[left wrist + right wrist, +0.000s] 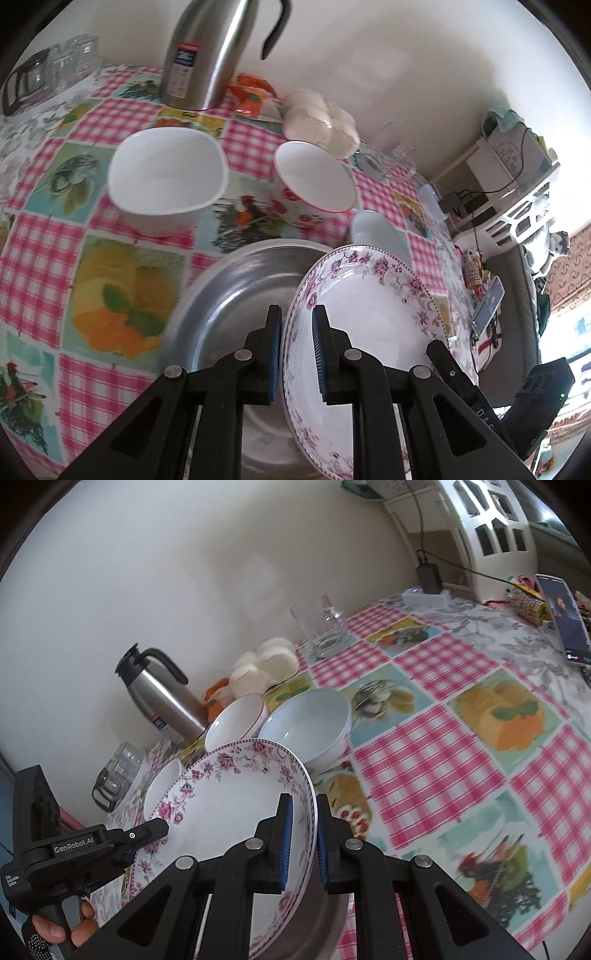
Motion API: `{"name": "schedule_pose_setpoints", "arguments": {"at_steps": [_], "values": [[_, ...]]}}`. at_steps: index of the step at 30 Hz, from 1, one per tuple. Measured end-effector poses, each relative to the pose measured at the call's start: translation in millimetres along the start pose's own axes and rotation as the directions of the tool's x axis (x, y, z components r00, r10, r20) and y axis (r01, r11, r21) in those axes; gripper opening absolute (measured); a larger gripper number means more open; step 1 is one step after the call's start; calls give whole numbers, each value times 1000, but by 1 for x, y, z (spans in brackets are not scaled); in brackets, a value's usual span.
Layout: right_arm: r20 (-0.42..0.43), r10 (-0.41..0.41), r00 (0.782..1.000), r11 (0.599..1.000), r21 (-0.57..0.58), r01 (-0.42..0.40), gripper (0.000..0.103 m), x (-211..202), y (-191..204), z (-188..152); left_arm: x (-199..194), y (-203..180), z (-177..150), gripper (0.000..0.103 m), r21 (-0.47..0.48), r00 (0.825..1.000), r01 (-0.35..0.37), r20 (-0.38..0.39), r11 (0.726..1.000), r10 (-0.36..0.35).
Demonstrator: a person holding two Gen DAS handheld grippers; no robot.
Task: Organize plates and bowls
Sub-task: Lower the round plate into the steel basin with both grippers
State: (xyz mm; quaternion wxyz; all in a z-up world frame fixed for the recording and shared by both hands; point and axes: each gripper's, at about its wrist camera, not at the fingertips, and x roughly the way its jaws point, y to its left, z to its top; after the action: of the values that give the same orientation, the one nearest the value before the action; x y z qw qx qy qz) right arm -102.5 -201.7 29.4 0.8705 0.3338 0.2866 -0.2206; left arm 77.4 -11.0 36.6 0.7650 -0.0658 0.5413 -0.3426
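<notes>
Soft, even daylight fills both views, bright without harsh shadows. In the left wrist view the light pours in from a window [576, 332] at the right edge, blown out to white. The steel basin [229, 295] shows streaked reflections, and the metal flask [207, 55] carries a pale sheen. Fisheye distortion bends the bench [461, 738] and darkens the corners to black. Motion blur smears the tablecloth pattern near the edges; the wall [184, 572] looks flat and slightly hazy.
</notes>
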Motion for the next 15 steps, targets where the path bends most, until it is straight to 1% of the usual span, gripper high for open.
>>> {"name": "schedule_pose_setpoints", "arguments": {"at_steps": [7,15], "values": [[-48,-1,999,1000,-16,0,13,17,12,-12,5,20,-2,16,-28,999,-43,-26,999,42],[-99,-15,995,1000,-11,14,14,34,11,-20,16,29,-6,16,-31,994,-89,-74,996,87]]}}
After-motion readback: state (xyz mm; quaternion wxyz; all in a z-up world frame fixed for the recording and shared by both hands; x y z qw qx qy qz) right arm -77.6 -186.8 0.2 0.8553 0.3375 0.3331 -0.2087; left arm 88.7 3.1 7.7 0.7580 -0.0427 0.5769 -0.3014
